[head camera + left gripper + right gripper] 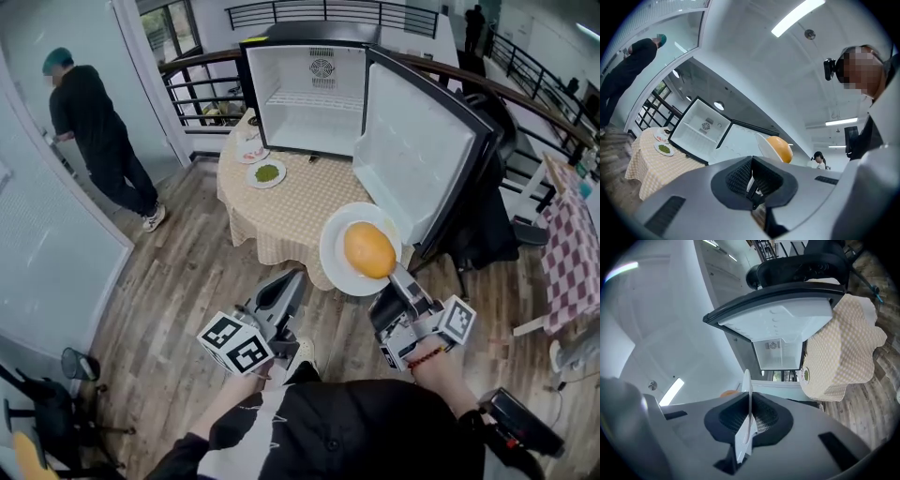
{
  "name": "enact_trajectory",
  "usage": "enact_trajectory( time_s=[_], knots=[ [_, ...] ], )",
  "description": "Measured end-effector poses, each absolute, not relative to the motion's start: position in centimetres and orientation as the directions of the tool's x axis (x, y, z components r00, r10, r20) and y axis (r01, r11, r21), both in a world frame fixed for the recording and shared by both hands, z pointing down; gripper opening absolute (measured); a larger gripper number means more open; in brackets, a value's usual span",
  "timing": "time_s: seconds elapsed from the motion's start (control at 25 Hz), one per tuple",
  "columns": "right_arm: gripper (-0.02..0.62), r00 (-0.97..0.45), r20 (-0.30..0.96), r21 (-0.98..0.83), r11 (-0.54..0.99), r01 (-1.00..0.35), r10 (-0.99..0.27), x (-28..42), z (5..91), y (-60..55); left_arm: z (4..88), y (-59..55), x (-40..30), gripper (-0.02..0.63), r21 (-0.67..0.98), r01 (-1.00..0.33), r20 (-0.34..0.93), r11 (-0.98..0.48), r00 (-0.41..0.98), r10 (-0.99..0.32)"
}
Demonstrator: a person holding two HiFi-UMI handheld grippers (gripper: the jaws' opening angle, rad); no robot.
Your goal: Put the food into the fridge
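My right gripper is shut on the rim of a white plate that carries a round orange bun. The plate hangs level over the near right edge of the round table. In the right gripper view the plate stands edge-on between the pads of the right gripper. My left gripper floats lower left of the plate, shut and holding nothing. The left gripper looks up at the bun. The small fridge stands open at the table's far side, its inside bare.
The fridge door swings out to the right, close to the held plate. A plate of greens and another dish sit on the table's far left. A person stands at the left wall. A black chair is behind the door.
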State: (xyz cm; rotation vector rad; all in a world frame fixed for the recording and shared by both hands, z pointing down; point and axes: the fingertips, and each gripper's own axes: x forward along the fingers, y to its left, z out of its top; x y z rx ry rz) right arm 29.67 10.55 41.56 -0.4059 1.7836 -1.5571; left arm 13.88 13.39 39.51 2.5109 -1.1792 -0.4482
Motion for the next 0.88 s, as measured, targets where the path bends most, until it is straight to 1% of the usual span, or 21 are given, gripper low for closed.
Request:
enact_trajectory(
  time_s=[0.2,0.48,0.68,0.88],
  knots=[
    [0.025,-0.675,-0.315,-0.949,0.205,0.240,-0.668,27.1,41.9,4.3,38.9,7.6,11.4,0.014,0.399,-0.664,-0.147,-0.632,0.634,-0.759],
    [0.025,-0.640,-0.334,-0.942,0.225,0.248,-0.692,23.3,39.7,-4.1,35.9,-0.4,7.4,0.014,0.354,-0.645,-0.165,-0.678,0.670,-0.724],
    [0.025,-0.618,-0.331,-0.943,0.244,0.225,-0.713,21.1,38.7,-8.9,34.5,-5.1,5.2,0.014,0.333,-0.615,-0.189,-0.715,0.699,-0.689],
    [0.025,-0.569,-0.328,-0.945,0.247,0.217,-0.754,19.8,38.4,-12.7,34.8,-8.5,3.3,0.014,0.328,-0.598,-0.177,-0.731,0.721,-0.670]
  ],
)
